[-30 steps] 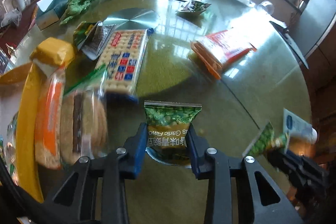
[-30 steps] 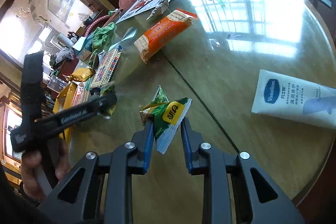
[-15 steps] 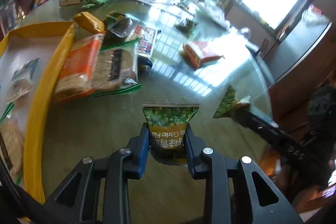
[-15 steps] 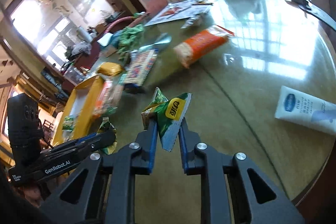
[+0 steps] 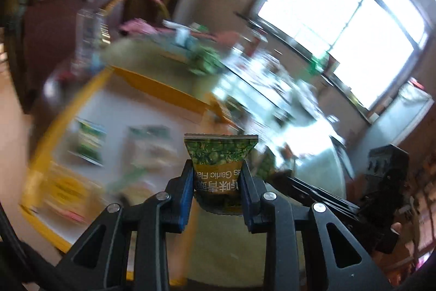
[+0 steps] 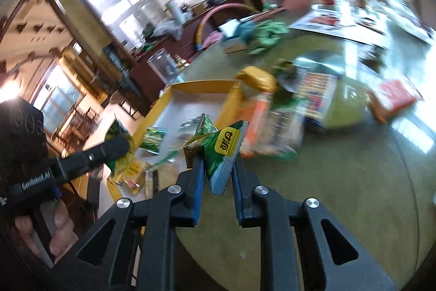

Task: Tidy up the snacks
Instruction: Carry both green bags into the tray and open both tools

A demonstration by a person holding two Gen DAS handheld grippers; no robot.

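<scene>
Two hand-held grippers ride above the tabletop (image 6: 340, 195) — the left hand-held gripper (image 5: 216, 183) clamped on a green pea packet (image 5: 219, 154), the right hand-held gripper (image 6: 216, 173) clamped on a green-and-yellow snack packet (image 6: 220, 146) — near a yellow tray (image 6: 196, 86) holding blurred snack packs.

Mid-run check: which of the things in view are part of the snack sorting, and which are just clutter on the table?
Job:
- green pea packet in left gripper
- green-and-yellow packet in right gripper
- yellow tray
- orange biscuit pack
- cracker pack

Clutter:
- green cloth
- papers
</scene>
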